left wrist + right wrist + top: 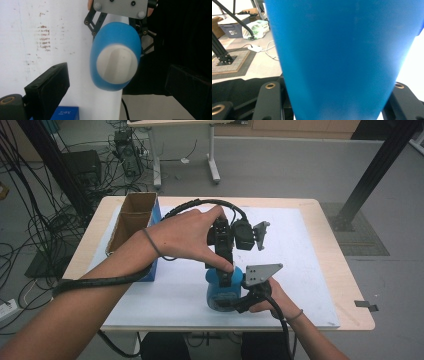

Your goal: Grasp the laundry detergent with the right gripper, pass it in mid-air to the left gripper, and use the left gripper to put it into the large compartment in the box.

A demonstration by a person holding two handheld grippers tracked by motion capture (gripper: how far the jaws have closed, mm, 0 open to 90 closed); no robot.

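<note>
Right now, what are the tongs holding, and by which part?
Right tongs clamp the blue bottle around its body. Left tongs hang open above its white cap.

— Where do your cameras sit?
— Your high view looks forward and down on the worktop (310, 270). Your left claw's camera looks down on the blue bottle's (116, 60) white cap; your right one presses close against that bottle's (342, 57) side.

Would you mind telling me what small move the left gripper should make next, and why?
Probably lower the left gripper so its jaws straddle the white cap of the blue plastic bottle. Its jaws stand open above the cap, apart from it, while the right gripper clamps the bottle's body upright on the white mat.
</note>
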